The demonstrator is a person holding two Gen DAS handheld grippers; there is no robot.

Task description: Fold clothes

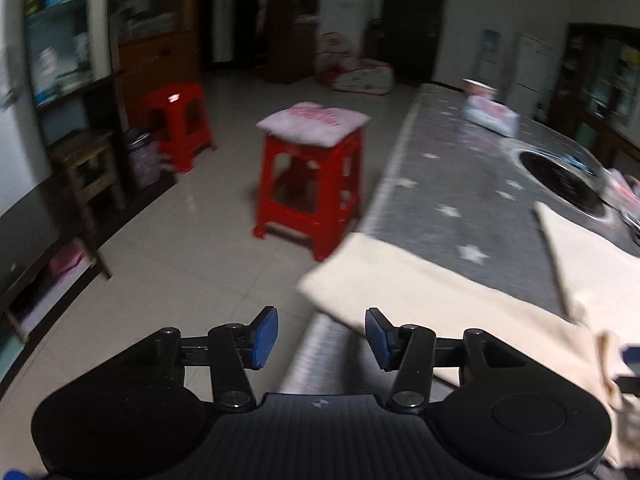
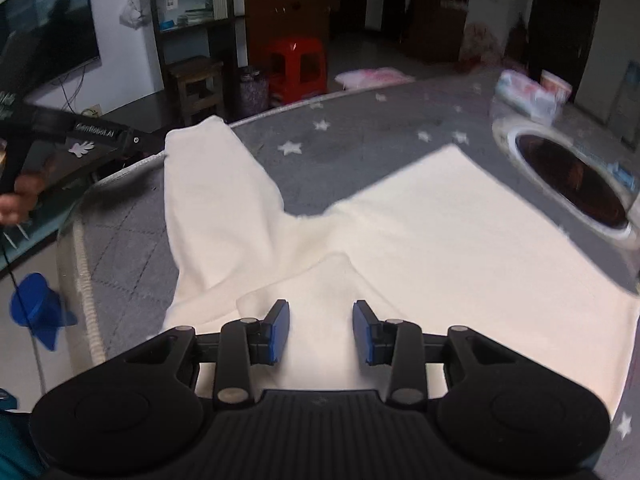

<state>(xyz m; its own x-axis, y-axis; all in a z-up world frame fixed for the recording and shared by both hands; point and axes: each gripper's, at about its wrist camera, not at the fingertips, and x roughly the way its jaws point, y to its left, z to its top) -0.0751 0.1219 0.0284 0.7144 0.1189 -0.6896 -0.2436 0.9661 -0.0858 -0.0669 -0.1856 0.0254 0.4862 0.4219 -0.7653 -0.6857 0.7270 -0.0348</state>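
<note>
Across the middle of the right wrist view: cream-white soft fabric garment (image 2: 420, 248) spread flat on grey star-print quilted counter cover (image 2: 360, 136), one sleeve (image 2: 208, 208) angled toward upper left of frame, reaching the counter's corded edge. Bottom centre: right gripper (image 2: 321, 330), blue pads parted at a moderate gap, hovering over a raised fold of the garment; cloth seen through the gap, pads not pressing on it. Left edge of frame: left gripper's black body (image 2: 72, 148) held in a hand (image 2: 18, 196), blurred. Right side: round dark-centred white-rimmed dish (image 2: 572, 180) on the counter, near the garment's far corner.

Left wrist view, bottom centre: left gripper (image 1: 322, 338) with jaws apart, nothing between pads, positioned over the counter's near edge. Same garment (image 1: 400, 280) at lower right, its sleeve end overhanging the counter edge just beyond the pads. Centre of frame: red plastic stool (image 1: 312, 192) on tiled floor (image 1: 180, 260), folded pink-and-white cloth (image 1: 312, 122) on top. Second red stool (image 1: 180, 124) at upper left. Whole frame motion-blurred.
</note>
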